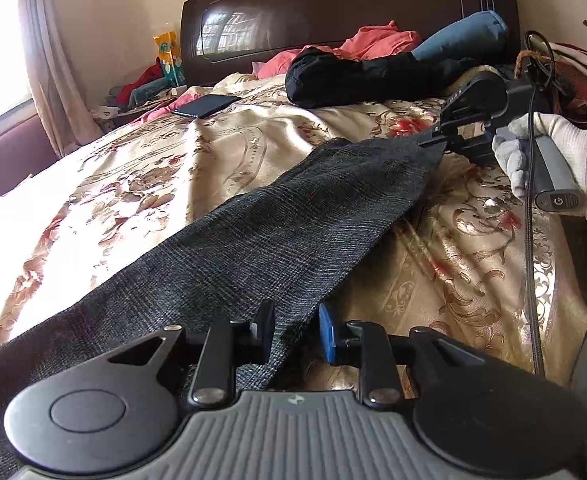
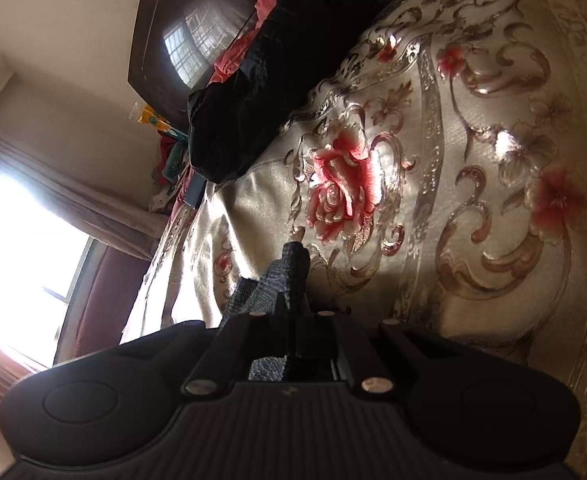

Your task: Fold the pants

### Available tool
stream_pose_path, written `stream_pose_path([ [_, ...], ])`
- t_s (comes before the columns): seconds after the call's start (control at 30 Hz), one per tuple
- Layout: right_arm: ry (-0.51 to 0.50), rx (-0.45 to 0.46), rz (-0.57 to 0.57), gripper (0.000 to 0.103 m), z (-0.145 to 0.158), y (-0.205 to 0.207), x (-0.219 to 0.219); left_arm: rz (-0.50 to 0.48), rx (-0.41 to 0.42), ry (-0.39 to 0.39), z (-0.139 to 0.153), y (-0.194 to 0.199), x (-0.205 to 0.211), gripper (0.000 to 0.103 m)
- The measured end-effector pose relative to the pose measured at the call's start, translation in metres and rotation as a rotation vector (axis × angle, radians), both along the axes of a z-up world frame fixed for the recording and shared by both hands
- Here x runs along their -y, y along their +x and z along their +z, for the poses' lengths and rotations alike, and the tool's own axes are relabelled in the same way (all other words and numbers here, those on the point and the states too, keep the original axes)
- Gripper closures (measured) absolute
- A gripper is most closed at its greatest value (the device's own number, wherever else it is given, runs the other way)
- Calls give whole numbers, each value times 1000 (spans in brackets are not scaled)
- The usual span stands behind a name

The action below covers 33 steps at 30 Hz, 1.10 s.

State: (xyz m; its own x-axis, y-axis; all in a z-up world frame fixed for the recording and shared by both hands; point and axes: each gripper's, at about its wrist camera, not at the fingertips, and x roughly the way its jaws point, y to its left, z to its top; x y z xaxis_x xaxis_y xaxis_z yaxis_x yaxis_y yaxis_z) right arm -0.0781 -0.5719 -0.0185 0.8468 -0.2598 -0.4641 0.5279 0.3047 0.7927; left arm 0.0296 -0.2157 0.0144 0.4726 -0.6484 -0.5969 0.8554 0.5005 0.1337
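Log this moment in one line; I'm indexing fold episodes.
stage: mid-fold | left gripper: open around grey pants | right gripper: shut on pants end | surface: floral bedspread

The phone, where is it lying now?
In the left wrist view, the phone lies on the floral bedspread at upper left, near the headboard.

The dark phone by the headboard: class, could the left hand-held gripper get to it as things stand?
Probably yes: open floral bedspread lies between the left hand-held gripper and the phone, though the grey pants sit between its fingers.
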Motion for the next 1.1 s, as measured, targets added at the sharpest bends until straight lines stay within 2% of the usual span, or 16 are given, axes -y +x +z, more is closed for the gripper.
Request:
stream_pose_path([
  [0.03, 27, 3, 11, 92, -7, 1, -2, 9, 6, 6, 1, 0, -4, 64],
  [0.13, 69, 42, 38, 91, -22, 6, -11, 45, 20, 36, 1, 0, -18, 63],
  [0.23, 86, 100, 42, 84, -28, 13, -14, 58, 10, 47, -3, -1, -25, 63],
  [0.3, 106, 107, 33, 89, -31, 18, -11, 61, 0, 44, -5, -2, -24, 63],
  [0.33, 108, 101, 28, 98, -31, 19, -11, 63, -2, 35, -6, -3, -23, 63],
  [0.43, 93, 127, 25, 98, -20, 16, -14, 69, -11, 7, -6, -2, -23, 63],
  [0.5, 12, 128, 39, 98, 4, 16, -24, 80, -34, -7, -7, 3, -25, 63],
  [0.6, -217, 68, 135, 98, 56, 33, -58, 106, -54, -25, -8, 10, -34, 63],
  [0.7, -413, 65, 283, 98, 101, 64, -108, 154, -48, -43, -3, 15, -55, 63],
  [0.8, -572, 75, 458, 98, 131, 104, -176, 219, -28, -59, 5, 16, -90, 61],
  [0.93, -724, 77, 757, 98, 136, 153, -293, 352, -23, -61, 12, 15, -146, 61],
  [1.0, -801, 81, 919, 98, 126, 167, -357, 418, -55, -72, 13, 15, -174, 60],
  [1.07, -952, 68, 1063, 99, 106, 170, -426, 482, -90, -81, 11, 14, -199, 60],
  [1.1, -991, 52, 1131, 98, 94, 172, -453, 502, -99, -84, 9, 12, -208, 60],
])
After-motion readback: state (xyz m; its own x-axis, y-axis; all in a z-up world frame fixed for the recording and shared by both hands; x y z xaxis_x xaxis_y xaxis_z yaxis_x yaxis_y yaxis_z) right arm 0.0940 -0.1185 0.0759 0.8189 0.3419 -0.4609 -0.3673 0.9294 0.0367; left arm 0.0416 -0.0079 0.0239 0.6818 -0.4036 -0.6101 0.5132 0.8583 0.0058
